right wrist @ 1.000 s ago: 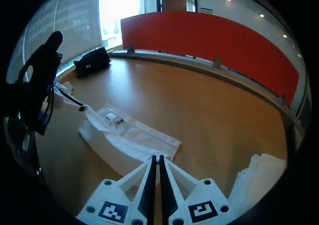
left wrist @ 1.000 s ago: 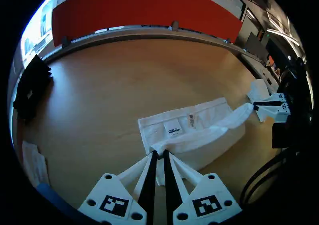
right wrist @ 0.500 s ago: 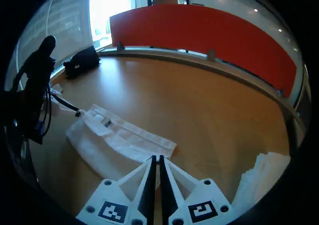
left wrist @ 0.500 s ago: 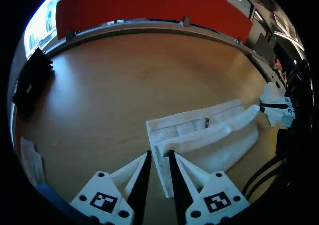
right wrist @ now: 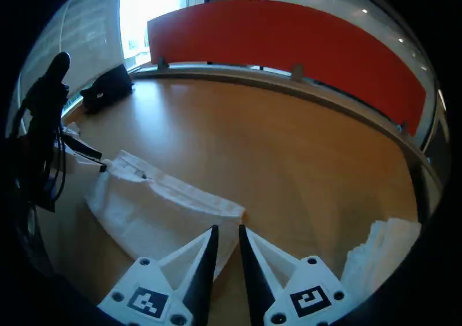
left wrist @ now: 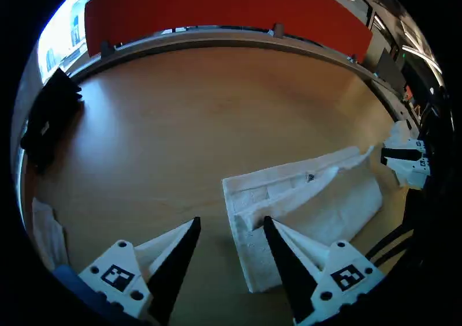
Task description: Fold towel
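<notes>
Just ahead of my left gripper point(left wrist: 231, 218), its jaws spread wide, lies the folded towel point(left wrist: 312, 210), my right gripper point(right wrist: 228, 228) barely parted at the other end, so I want to draw both back level without snagging the fold.

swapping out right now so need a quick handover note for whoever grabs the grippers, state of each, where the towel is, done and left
Left gripper: open wide, holding nothing, at one short end of the white terry towel.
Right gripper: open a little, empty, at the opposite end's corner.
Towel: lying on the wooden table as a long doubled strip, top layer a bit wrinkled.
Done: the lengthwise fold, it appears.
Left: probably grasp the ends and fold the strip shorter.
</notes>
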`<state>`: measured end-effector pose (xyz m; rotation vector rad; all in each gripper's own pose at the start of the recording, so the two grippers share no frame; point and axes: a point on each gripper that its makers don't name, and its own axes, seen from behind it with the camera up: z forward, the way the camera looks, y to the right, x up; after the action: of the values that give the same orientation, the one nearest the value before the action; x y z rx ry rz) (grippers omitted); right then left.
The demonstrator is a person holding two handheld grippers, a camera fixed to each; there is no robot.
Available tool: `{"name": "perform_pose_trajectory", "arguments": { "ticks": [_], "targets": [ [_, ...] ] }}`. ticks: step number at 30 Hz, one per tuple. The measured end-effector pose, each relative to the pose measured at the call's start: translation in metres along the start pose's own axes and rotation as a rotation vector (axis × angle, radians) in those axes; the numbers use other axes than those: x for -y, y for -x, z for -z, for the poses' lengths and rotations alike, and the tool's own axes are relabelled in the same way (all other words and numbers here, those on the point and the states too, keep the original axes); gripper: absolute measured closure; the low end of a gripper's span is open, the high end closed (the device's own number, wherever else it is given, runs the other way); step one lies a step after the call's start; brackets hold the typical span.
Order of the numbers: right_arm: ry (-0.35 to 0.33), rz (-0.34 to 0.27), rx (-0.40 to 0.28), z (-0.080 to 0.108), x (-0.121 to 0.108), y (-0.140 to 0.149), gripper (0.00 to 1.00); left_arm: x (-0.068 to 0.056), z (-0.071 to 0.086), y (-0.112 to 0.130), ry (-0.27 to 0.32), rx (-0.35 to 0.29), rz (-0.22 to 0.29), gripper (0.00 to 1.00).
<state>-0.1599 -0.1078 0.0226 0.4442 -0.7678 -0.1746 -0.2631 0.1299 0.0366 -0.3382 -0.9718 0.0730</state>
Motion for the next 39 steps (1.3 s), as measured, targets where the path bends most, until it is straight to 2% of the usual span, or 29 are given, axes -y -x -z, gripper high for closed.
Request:
{"name": "perform_pose_trajectory", "arguments": {
  "ticks": [2, 4, 5, 7, 23, 30, 39],
  "targets": [
    [0.003, 0.001, -0.003, 0.002, 0.000, 0.000, 0.54, 0.002, 0.002, -0.001, -0.006, -0.007, 0.000, 0.08],
    [0.007, 0.004, -0.007, 0.004, 0.000, 0.000, 0.34, 0.003, 0.004, -0.004, -0.010, -0.019, 0.000, 0.08],
    [0.009, 0.005, -0.008, 0.005, -0.001, 0.000, 0.28, 0.004, 0.006, -0.005, -0.012, -0.025, 0.000, 0.08],
    [0.009, 0.007, -0.010, 0.006, 0.000, 0.001, 0.23, 0.005, 0.008, -0.007, -0.016, -0.036, 0.001, 0.08],
    [0.003, 0.004, -0.013, 0.018, 0.006, 0.007, 0.22, 0.003, 0.025, -0.004, -0.010, -0.062, 0.002, 0.07],
    [0.003, 0.008, -0.011, 0.028, 0.010, 0.015, 0.22, 0.003, 0.034, 0.010, -0.017, -0.059, 0.006, 0.07],
    [0.003, 0.002, -0.007, 0.040, 0.017, 0.028, 0.22, 0.001, 0.049, 0.030, -0.017, -0.058, 0.035, 0.07]
  ]
}}
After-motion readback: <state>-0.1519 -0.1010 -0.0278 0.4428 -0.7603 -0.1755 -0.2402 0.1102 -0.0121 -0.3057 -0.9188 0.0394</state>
